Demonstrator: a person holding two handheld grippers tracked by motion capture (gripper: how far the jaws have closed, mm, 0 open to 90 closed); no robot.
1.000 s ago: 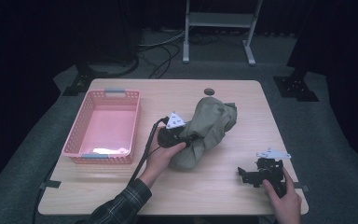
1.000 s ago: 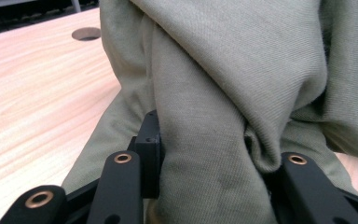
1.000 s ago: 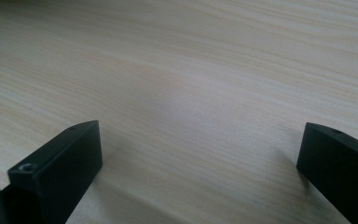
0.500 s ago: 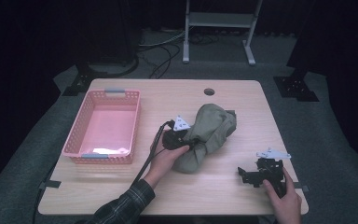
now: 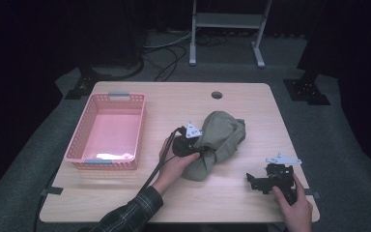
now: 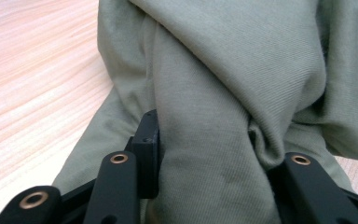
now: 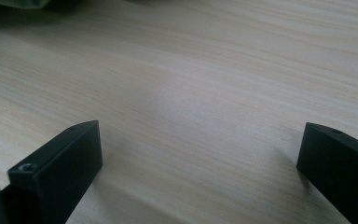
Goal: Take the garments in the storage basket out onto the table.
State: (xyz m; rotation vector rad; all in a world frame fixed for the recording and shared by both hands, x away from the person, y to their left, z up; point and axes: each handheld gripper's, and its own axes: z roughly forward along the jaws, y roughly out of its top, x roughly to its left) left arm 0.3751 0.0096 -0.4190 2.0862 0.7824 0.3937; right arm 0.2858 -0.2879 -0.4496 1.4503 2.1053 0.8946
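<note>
**Left tongs clamped on garment; right tongs released**

The left tongs (image 5: 204,151) grip a fold of the crumpled olive-green cloth garment (image 5: 220,140). In the left gripper view a thick bunch of that garment (image 6: 214,130) is pinched between the two black jaws, and the fabric bulges out above them. The jaws have just been easing slightly apart, yet the fold remains between them and the pads press on it. The bulk of the garment lies ahead of the left tongs and to their far side, resting on the light wooden table (image 5: 174,101).

The right tongs (image 5: 253,181) sit well apart from the garment, near the table's front corner, held by the person's right hand (image 5: 294,205). In the right gripper view their jaws stand wide apart over bare table (image 7: 191,93) with nothing between them.

A pink plastic mesh basket (image 5: 77,145) stands beyond the left tongs, on the side away from the garment.
</note>
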